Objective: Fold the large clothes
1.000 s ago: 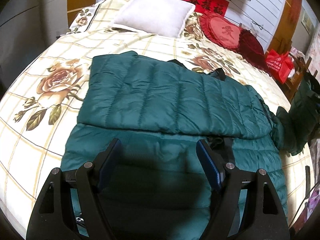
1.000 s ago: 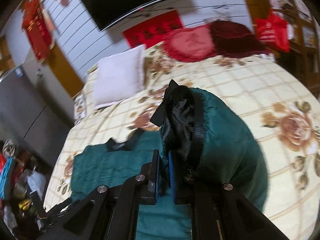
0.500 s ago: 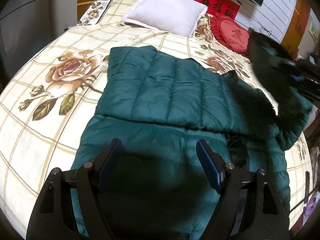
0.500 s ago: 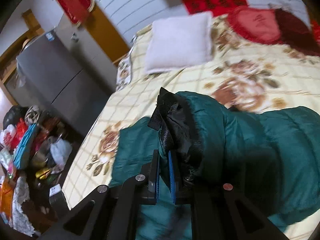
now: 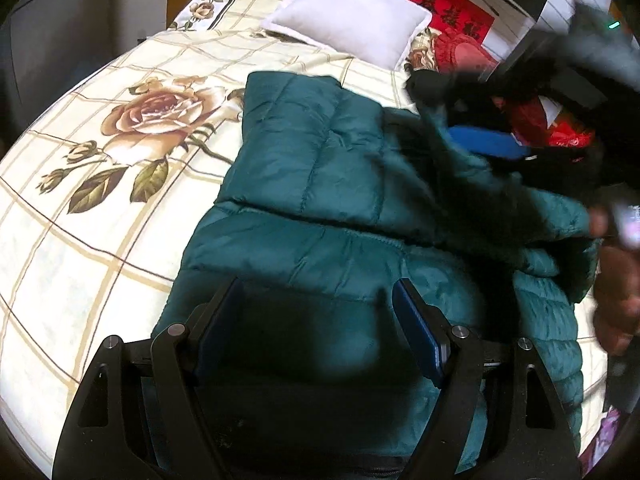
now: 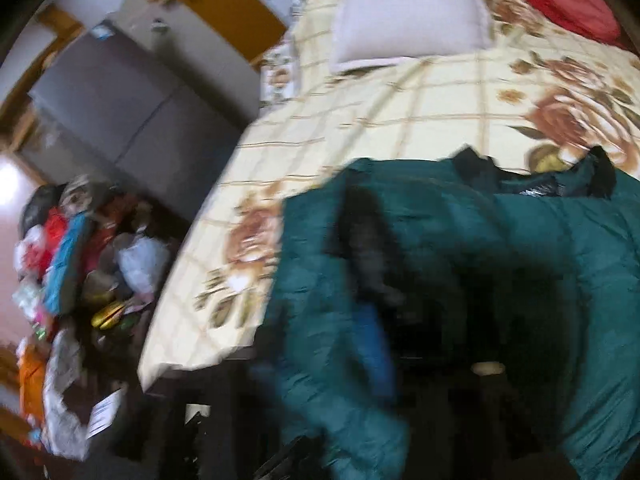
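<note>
1. The left gripper [image 5: 318, 320] stands with its jaws wide apart and nothing between the pads; the lower body of the green puffer jacket [image 5: 320, 184] lies directly below and ahead of them on the floral bedspread [image 5: 100, 184].
2. Compared with half a second ago, the left view sits closer over the jacket, and the folded-over quilted panel lies just ahead of the jaws, shifted toward the right jaw's side.
3. The right gripper [image 5: 488, 142] has come into the left view, up and to the right of the left jaws; a second ago it was not there at all. Its blue pad shows against a dark cuff and a sleeve of the jacket draped across the folded panel.
4. In the right wrist view everything is smeared by motion. A blue streak [image 6: 376, 356] amid green cloth is probably one pad, but whether the jaws still pinch the sleeve I cannot tell.
5. Half a second ago the cuff stood bunched right above the right jaws; now jacket cloth [image 6: 440, 264] spreads ahead of and beside them, with the collar at the far edge.
6. The white pillow [image 5: 348, 34] lies well beyond both sets of jaws, and a red cushion [image 6: 560, 4] is beside it.
</note>
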`<state>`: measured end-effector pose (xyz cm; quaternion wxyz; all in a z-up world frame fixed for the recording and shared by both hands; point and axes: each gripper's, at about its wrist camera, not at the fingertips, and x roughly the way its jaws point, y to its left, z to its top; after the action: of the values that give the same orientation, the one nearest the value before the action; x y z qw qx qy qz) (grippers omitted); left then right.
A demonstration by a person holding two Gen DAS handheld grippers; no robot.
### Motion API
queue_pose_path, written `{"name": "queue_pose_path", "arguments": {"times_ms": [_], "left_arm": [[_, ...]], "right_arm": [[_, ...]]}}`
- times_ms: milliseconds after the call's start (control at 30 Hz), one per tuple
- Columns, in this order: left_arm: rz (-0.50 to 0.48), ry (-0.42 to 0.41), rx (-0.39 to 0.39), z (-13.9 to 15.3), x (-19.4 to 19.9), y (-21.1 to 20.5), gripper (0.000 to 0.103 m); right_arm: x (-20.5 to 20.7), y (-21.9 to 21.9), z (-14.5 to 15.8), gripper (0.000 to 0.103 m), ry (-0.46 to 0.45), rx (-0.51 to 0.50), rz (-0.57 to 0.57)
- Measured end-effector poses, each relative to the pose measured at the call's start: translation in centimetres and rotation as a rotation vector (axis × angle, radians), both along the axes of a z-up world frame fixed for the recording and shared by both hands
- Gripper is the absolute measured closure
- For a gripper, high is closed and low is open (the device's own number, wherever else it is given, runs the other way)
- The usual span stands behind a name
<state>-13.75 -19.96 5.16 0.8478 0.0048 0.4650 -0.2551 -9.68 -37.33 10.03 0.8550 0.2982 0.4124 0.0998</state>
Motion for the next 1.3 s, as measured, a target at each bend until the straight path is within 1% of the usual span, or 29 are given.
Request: {"name": "queue_pose_path", "arguments": {"times_ms": [100,200,233,267,333,367,400,500,567,600,667,700,733,800,900,1000,1133,1167,1200,1233,1300], "left_arm": [[0.004,-0.011,0.013,0.0,-0.2,-0.2,0.025],[0.000,-0.008,0.005,0.1,-0.3,-0.2,0.025],[-0.001,-0.004,0.002,0.2,-0.2,-0.1,0.025],[0.000,0.001,-0.002,0.2,-0.2,0.0,0.025],[0.006,0.013,-0.019,0.3,0.0,0.2,0.025],[0.011,0.018,-0.028,0.4,0.1,0.4,0.025],[0.017,0.024,-0.037,0.5,0.1,0.5,0.025],[0.027,0.035,-0.055,0.8,0.1,0.7,0.025],[0.038,0.042,-0.057,0.9,0.1,0.9,0.025],[0.039,0.052,-0.062,1.0,0.2,1.0,0.025],[0.041,0.063,-0.077,1.5,0.3,1.1,0.025],[0.043,0.058,-0.083,1.8,0.3,1.2,0.025],[0.044,0.047,-0.090,2.3,0.4,1.2,0.025],[0.042,0.028,-0.099,3.2,0.7,0.9,0.025],[0.038,0.017,-0.102,4.2,1.7,-0.5,0.025],[0.042,0.033,-0.109,4.4,3.3,-2.6,0.025],[0.042,0.085,-0.077,2.9,5.9,-6.1,0.026],[0.038,0.087,-0.077,2.5,6.3,-6.8,0.026],[0.036,0.072,-0.081,2.5,6.3,-7.3,0.035],[0.032,0.045,-0.088,2.7,6.3,-7.7,0.061],[0.017,0.032,-0.079,3.3,6.3,-8.4,0.076]], "right_arm": [[-0.6,0.4,1.7,0.046,-0.026,-0.032,0.024],[-2.0,-0.4,3.0,0.046,-0.063,0.021,0.020],[-2.3,-0.5,3.2,0.046,-0.070,0.023,0.008],[-2.9,-0.9,3.5,0.046,-0.070,0.002,-0.016],[-3.6,-1.4,3.5,0.046,-0.034,-0.092,-0.061],[-3.7,-1.4,3.0,0.046,-0.006,-0.136,-0.064],[-3.6,-1.5,2.3,0.046,0.013,-0.146,-0.058],[-2.5,-1.8,-0.5,0.046,0.063,-0.093,-0.076],[-1.1,-1.8,-3.0,0.046,0.088,-0.007,-0.085],[-0.2,-1.7,-4.6,0.046,0.114,0.055,-0.089],[0.2,-1.7,-5.3,0.046,0.116,0.122,-0.085],[-0.1,-1.7,-4.7,0.046,0.094,0.122,-0.082],[-0.7,-1.8,-3.9,0.046,0.075,0.103,-0.079],[-2.8,-2.4,-1.3,0.046,0.027,0.003,-0.077],[-6.8,-3.7,1.8,0.046,-0.022,-0.112,-0.085],[-11.2,-5.9,3.3,0.046,-0.026,-0.195,-0.128],[-16.0,-9.2,3.5,0.046,0.001,-0.232,-0.208],[-17.2,-10.1,3.6,0.046,0.004,-0.246,-0.236],[-18.4,-11.1,3.7,0.046,0.007,-0.259,-0.269],[-19.1,-12.0,3.7,0.046,0.012,-0.262,-0.297],[-20.7,-14.1,3.6,0.046,0.027,-0.252,-0.364]]}}
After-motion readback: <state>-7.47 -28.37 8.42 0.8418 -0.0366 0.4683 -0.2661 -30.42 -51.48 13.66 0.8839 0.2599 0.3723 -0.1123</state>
